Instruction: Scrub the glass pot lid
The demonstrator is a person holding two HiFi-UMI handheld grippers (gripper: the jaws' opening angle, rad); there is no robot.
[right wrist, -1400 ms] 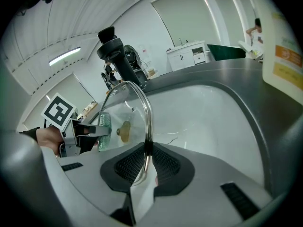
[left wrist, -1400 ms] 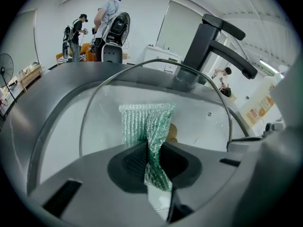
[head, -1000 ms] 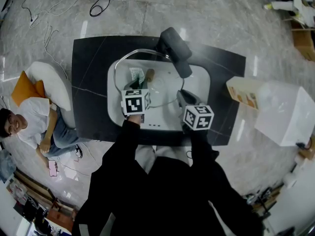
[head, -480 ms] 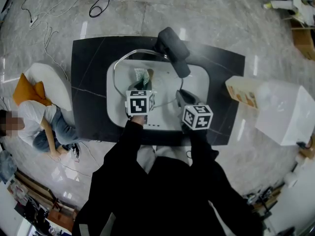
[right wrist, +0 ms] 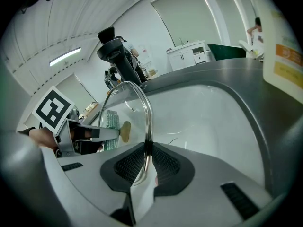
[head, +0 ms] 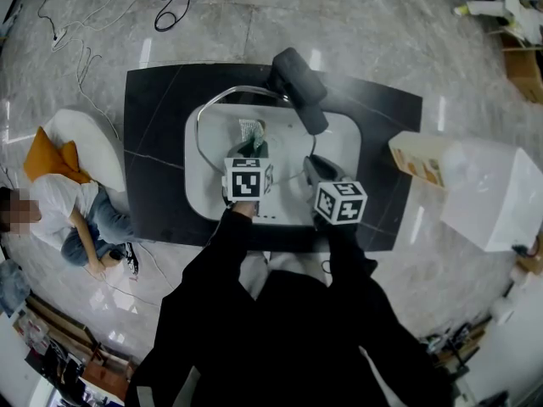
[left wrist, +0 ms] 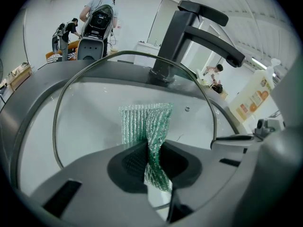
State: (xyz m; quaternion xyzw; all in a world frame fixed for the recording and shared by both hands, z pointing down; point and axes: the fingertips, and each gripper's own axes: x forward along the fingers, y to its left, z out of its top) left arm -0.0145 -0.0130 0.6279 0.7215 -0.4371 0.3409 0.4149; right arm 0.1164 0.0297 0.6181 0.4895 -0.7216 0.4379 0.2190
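Head view: a white sink (head: 339,142) is set in a dark bench (head: 153,117), with a black tap (head: 299,87) at its far edge. The glass lid (head: 216,130) stands in the sink, propped up on its edge. The left tongs (head: 251,151) reach at its face and the right tongs (head: 316,170) meet its near rim.

Left gripper view: the tongs are clenched on a green mesh scrub cloth (left wrist: 144,122), which pokes up out of the jaws in a folded flap against the glass, inside the curve of the metal rim.

Right gripper view: the tongs are clamped on the lid's steel rim band, which runs straight up out of the jaws. A wooden knob (right wrist: 125,130) shows on the lid's far side.

The lid looks stiff, fairly heavy and breakable, and likely slick if wet, so the steel rim is the safest place to grip. The cloth is soft and limp, so it probably needs firm pressure to scrub
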